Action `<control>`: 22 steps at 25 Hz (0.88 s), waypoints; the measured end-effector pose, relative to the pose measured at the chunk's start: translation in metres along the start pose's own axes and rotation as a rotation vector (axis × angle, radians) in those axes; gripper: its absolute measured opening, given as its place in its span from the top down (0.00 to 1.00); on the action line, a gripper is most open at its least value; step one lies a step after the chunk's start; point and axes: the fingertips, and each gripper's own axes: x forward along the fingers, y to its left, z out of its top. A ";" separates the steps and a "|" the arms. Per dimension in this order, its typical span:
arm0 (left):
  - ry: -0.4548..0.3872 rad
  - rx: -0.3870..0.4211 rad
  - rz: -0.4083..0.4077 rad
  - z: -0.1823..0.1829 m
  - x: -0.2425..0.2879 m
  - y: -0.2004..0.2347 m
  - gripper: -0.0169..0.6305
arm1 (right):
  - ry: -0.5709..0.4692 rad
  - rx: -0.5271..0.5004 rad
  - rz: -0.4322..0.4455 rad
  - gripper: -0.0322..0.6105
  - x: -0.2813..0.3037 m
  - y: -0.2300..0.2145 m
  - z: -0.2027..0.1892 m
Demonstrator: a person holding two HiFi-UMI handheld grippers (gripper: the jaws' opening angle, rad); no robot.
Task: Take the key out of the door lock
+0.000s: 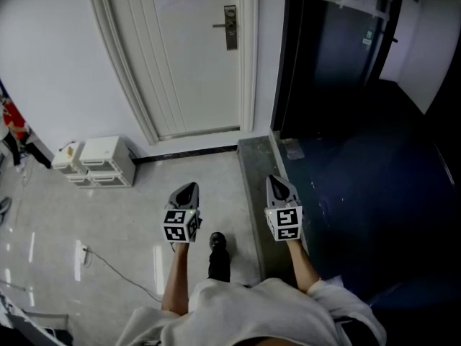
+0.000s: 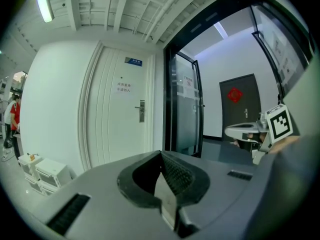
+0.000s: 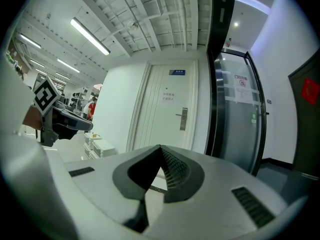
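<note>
The white door (image 1: 194,56) stands shut ahead, several steps away. Its metal lock plate with a lever handle (image 1: 229,27) is on the door's right side, also seen in the left gripper view (image 2: 142,111) and the right gripper view (image 3: 183,119). A key is too small to make out at this distance. My left gripper (image 1: 191,186) (image 2: 161,153) and right gripper (image 1: 274,179) (image 3: 160,146) are held side by side at waist height, both pointing at the door. Each has its jaws shut with nothing between them.
White drawer units (image 1: 101,161) stand against the wall left of the door. A dark glass door (image 1: 338,49) and dark floor lie to the right, past a grey threshold strip (image 1: 253,186). A cable (image 1: 108,265) runs over the pale floor. A person in red (image 2: 13,119) stands far left.
</note>
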 end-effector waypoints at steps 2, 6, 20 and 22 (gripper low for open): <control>0.000 -0.005 -0.005 0.001 0.019 0.011 0.95 | 0.005 -0.005 -0.001 0.91 0.021 -0.002 -0.001; 0.003 -0.016 -0.021 0.006 0.065 0.036 0.95 | 0.010 -0.018 0.000 0.91 0.071 -0.008 0.002; -0.015 -0.017 -0.058 0.078 0.239 0.172 0.95 | 0.015 -0.037 -0.043 0.91 0.291 -0.039 0.048; -0.019 -0.010 -0.065 0.089 0.264 0.192 0.95 | 0.013 -0.038 -0.050 0.91 0.322 -0.042 0.053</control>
